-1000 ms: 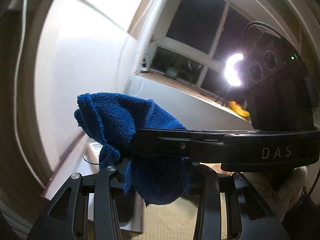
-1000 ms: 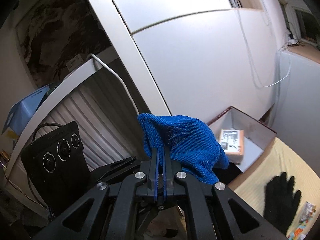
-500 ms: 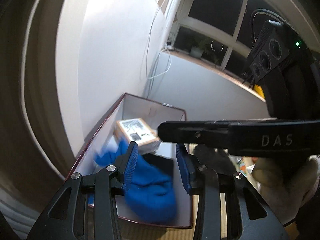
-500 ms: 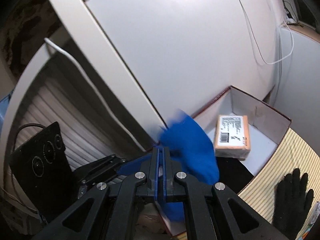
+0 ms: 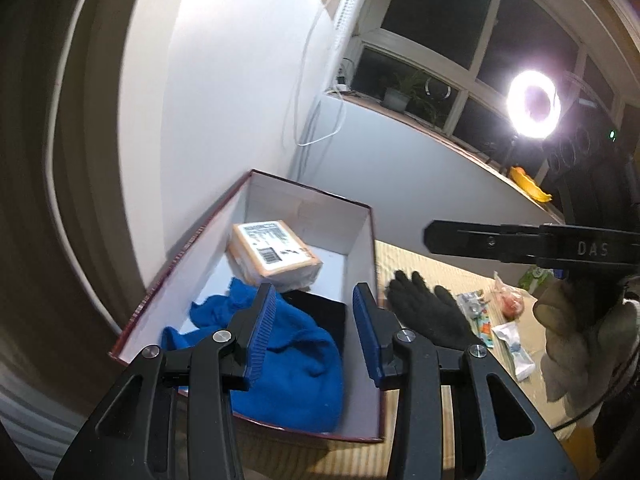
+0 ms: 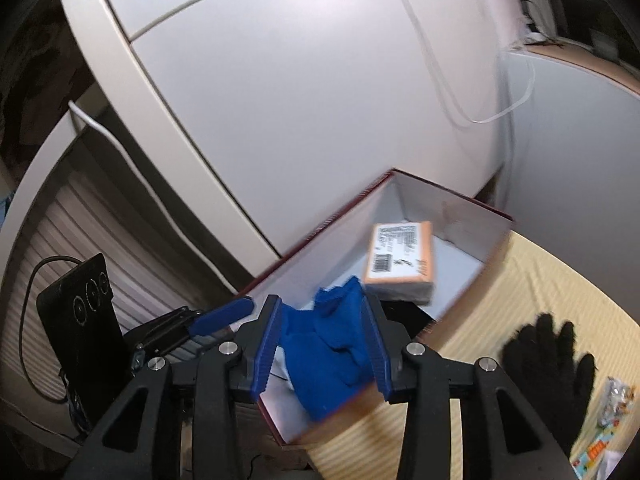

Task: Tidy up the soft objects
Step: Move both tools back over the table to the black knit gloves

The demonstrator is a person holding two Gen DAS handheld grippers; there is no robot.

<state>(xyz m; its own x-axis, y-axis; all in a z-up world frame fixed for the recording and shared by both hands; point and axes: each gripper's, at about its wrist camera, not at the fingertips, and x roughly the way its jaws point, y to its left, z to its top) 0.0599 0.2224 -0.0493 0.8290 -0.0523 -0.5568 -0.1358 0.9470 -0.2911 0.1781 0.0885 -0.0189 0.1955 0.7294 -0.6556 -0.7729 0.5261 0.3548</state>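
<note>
A blue towel (image 5: pixel 296 364) lies crumpled in the near end of an open white box with a dark red rim (image 5: pixel 362 256); it also shows in the right wrist view (image 6: pixel 324 356). My left gripper (image 5: pixel 314 332) is open and empty above the towel. My right gripper (image 6: pixel 320 344) is open and empty above the same box (image 6: pixel 460 200). A black glove (image 5: pixel 432 312) lies flat on the yellow mat to the right of the box, and shows in the right wrist view (image 6: pixel 548 364).
A wrapped orange-edged packet (image 5: pixel 276 256) lies at the far end of the box, with a black item (image 5: pixel 320 312) beside the towel. Small snack packets (image 5: pixel 508 340) lie on the mat (image 6: pixel 520 280) past the glove. A white wall stands left of the box.
Both grippers held the blue towel up in the air a second ago. They have let go, the towel has dropped into the box, and both grippers now stand open.
</note>
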